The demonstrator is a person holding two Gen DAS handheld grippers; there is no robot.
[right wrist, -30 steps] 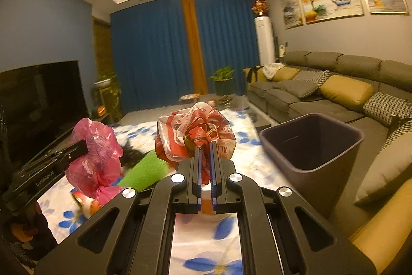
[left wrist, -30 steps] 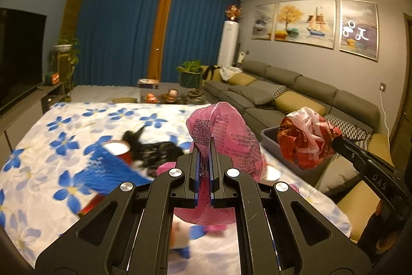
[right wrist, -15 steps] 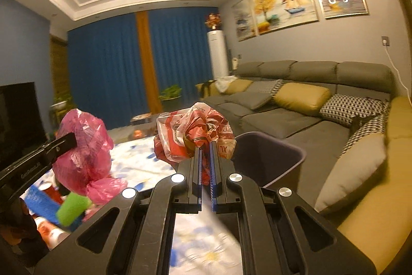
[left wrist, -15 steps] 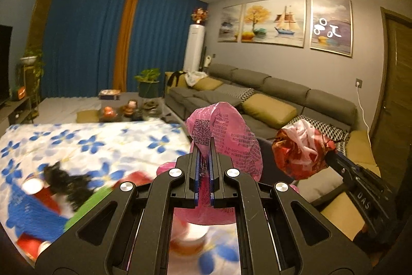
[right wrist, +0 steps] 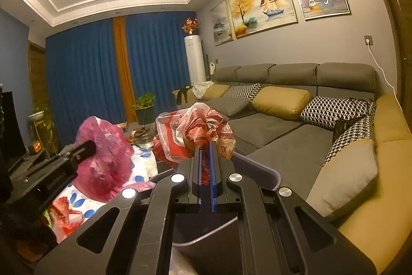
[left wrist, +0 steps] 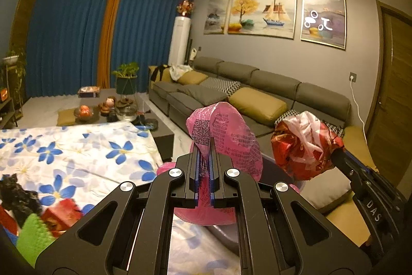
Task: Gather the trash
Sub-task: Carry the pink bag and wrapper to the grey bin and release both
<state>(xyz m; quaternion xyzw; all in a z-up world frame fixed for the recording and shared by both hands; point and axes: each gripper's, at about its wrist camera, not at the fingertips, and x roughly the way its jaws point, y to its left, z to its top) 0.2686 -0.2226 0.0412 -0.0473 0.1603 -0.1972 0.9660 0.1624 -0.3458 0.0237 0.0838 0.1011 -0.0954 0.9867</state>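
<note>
My left gripper is shut on a crumpled pink plastic bag, held up over the table's right edge. That pink bag shows at the left of the right wrist view. My right gripper is shut on a crumpled red-and-white plastic bag, also seen at the right of the left wrist view as the red-and-white bag. A grey trash bin stands directly under the right gripper, its dark inside showing between the arms. In the left wrist view only a bit of the bin shows under the pink bag.
More litter lies on the flowered tablecloth: a red wrapper, a green piece and something black. A grey sofa with yellow and patterned cushions runs along the right. A low coffee table stands beyond.
Both grippers have swung right, away from the litter on the table and toward the sofa side. The bin has come to lie under the right gripper. Both bags stay held.
</note>
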